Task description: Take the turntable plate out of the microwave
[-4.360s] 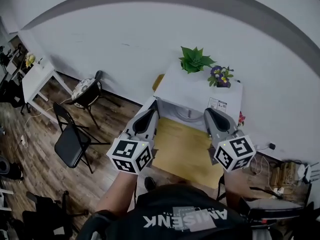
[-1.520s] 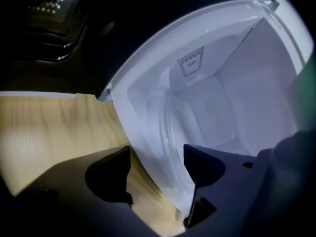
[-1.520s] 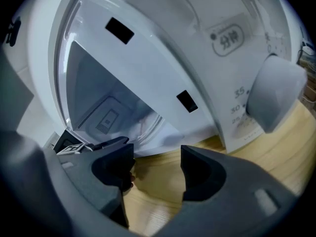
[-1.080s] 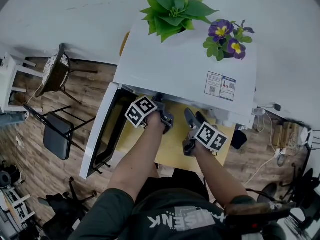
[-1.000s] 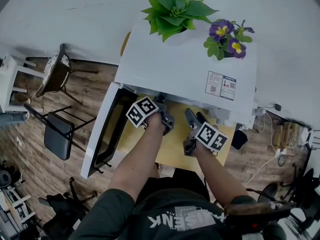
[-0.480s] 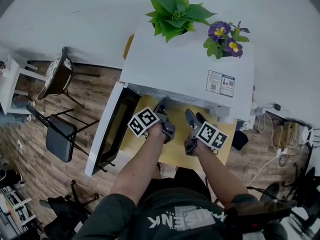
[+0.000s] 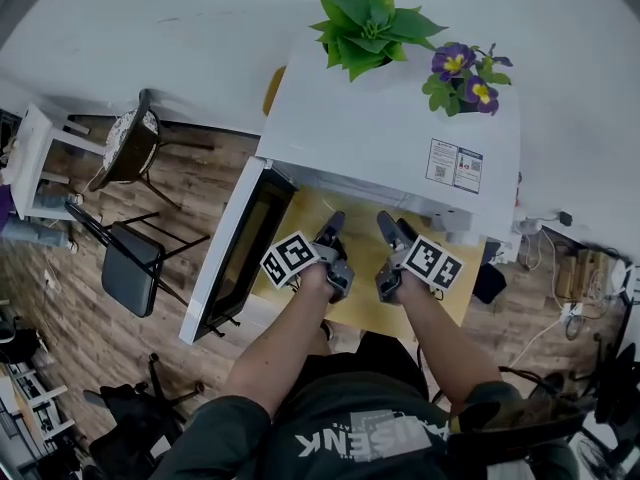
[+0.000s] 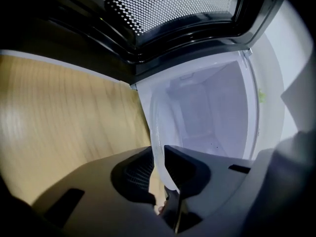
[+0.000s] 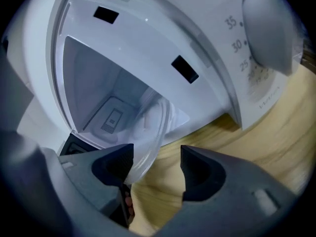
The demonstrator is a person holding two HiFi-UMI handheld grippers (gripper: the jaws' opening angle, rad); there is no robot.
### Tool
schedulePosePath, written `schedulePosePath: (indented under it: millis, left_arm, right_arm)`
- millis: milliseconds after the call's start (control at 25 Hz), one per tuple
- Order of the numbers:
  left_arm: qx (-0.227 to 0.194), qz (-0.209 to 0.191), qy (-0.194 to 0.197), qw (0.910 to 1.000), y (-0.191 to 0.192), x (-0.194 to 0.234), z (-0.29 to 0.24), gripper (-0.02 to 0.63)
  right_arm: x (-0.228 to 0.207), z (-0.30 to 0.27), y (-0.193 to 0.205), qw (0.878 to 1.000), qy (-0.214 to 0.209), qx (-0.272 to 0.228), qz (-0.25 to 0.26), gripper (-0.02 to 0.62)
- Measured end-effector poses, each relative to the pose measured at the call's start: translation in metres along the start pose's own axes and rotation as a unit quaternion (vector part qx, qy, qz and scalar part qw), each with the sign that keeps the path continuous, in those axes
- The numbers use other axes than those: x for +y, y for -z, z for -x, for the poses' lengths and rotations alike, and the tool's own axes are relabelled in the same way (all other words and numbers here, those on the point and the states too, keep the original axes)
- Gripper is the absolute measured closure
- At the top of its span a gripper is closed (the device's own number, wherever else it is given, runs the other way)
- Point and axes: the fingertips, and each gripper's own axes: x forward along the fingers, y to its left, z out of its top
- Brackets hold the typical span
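Observation:
The white microwave stands on a yellow wooden table, its door swung open to the left. The clear glass turntable plate sticks out of the cavity, seen edge-on in the left gripper view. My left gripper is closing with the plate's rim between its pads, and the pads press on the glass. My right gripper is open; the plate lies against its left jaw and only table shows in the gap. In the head view both grippers point into the microwave's mouth.
A green plant and a pot of purple flowers stand on top of the microwave. The timer dial is at the upper right of the right gripper view. A folding chair and a round-seat chair stand on the floor to the left.
My left gripper has drawn back from the microwave's mouth toward me. The right gripper has stayed about where it was.

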Motion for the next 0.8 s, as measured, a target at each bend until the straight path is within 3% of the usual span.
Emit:
schedulePosePath:
  millis: [240,400,480,600,800]
  left_arm:
    - [0.013,0.011,0.014,0.9997,0.017,0.007,0.025,0.548]
    - [0.025,0.015,0.02,0.9994,0.031,0.012,0.043,0.551]
    - [0.027,0.02,0.018,0.9993,0.038,0.017,0.051,0.551]
    - [0.021,0.023,0.018,0.9994,0.044,0.023,0.06,0.549]
    - [0.018,-0.039,0.009,0.999,0.04,0.028,0.065,0.528]
  right_arm:
    - [0.003,-0.005,0.005,0.999,-0.03,0.007,-0.015,0.315]
    - [0.001,-0.002,0.007,0.999,-0.037,0.008,-0.013,0.387]
    - [0.0,0.0,0.009,0.999,-0.038,0.011,-0.007,0.46]
    - [0.0,0.004,0.015,0.998,-0.056,0.024,-0.016,0.473]
    - [-0.001,0.014,0.026,0.993,-0.091,0.042,-0.066,0.506]
